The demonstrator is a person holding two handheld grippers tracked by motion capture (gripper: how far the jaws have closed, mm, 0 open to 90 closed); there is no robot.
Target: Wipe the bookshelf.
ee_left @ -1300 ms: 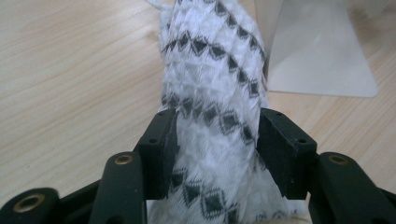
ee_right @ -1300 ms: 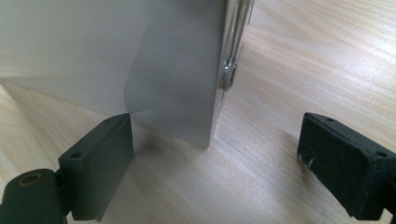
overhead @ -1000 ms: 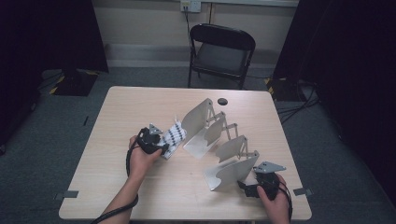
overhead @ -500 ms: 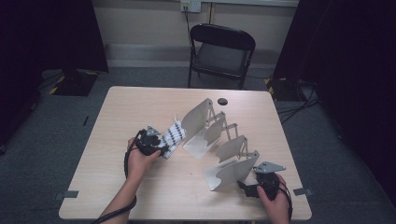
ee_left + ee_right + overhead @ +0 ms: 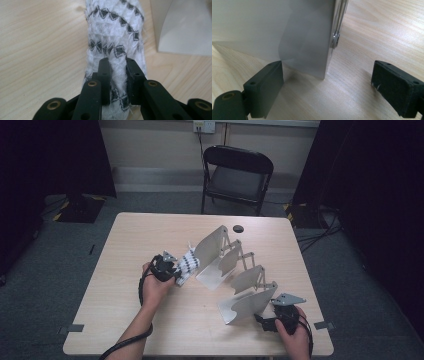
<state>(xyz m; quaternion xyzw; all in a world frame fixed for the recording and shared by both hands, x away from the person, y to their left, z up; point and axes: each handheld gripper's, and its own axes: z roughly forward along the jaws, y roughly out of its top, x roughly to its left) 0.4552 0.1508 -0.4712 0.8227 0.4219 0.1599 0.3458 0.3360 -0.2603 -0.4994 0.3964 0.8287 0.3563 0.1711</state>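
The left gripper (image 5: 117,75) has just clenched on the patterned cloth (image 5: 112,37) at frame centre — beside the folding rack (image 5: 235,270). The right gripper (image 5: 327,87) gapes, released, around the rack's corner.

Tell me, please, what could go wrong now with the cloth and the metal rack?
1. The left gripper has just closed on only a narrow fold of the patterned cloth, so the cloth may slip out when lifted.
2. The right gripper is open around the corner of the rack's end plate and does not clamp it. The folding rack may slide or tip if the cloth is pushed against it.
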